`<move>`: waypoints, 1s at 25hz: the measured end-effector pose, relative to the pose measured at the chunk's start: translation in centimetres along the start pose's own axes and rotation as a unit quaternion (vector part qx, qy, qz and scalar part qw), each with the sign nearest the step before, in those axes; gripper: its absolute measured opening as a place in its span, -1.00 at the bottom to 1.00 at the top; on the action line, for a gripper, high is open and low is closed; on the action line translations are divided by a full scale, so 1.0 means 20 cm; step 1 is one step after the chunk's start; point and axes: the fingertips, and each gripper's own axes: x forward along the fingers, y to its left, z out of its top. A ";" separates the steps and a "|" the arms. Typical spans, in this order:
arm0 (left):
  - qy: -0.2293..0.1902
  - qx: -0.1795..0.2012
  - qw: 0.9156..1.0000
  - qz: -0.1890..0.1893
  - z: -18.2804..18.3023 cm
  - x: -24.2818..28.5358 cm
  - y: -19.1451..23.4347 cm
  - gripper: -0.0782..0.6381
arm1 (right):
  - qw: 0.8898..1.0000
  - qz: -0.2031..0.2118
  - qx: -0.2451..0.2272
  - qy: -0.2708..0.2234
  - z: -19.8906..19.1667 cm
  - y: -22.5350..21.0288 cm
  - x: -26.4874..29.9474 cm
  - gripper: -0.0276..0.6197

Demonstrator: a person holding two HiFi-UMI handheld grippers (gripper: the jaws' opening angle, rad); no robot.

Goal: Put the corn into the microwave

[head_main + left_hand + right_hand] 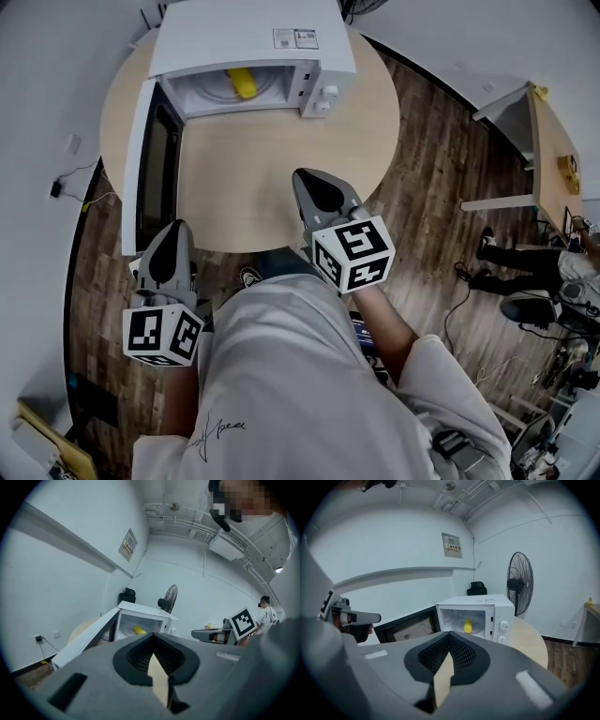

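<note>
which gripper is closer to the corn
Right. The right gripper is over the table, facing the corn in the microwave; the left gripper sits further back, by the door.

The corn is yellow, the microwave white, the table pale tan.

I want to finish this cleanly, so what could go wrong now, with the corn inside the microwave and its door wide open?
The door swings out to about the edge of the table, close to the left tongs, so a stray move could knock it. Shutting it hard might jolt the microwave and roll the corn on the plate inside.
</note>
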 end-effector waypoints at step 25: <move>0.018 0.024 0.999 -0.014 -0.01 -0.11 -0.07 -0.82 | 1.000 0.009 0.022 0.009 -0.05 0.04 -0.34 -0.88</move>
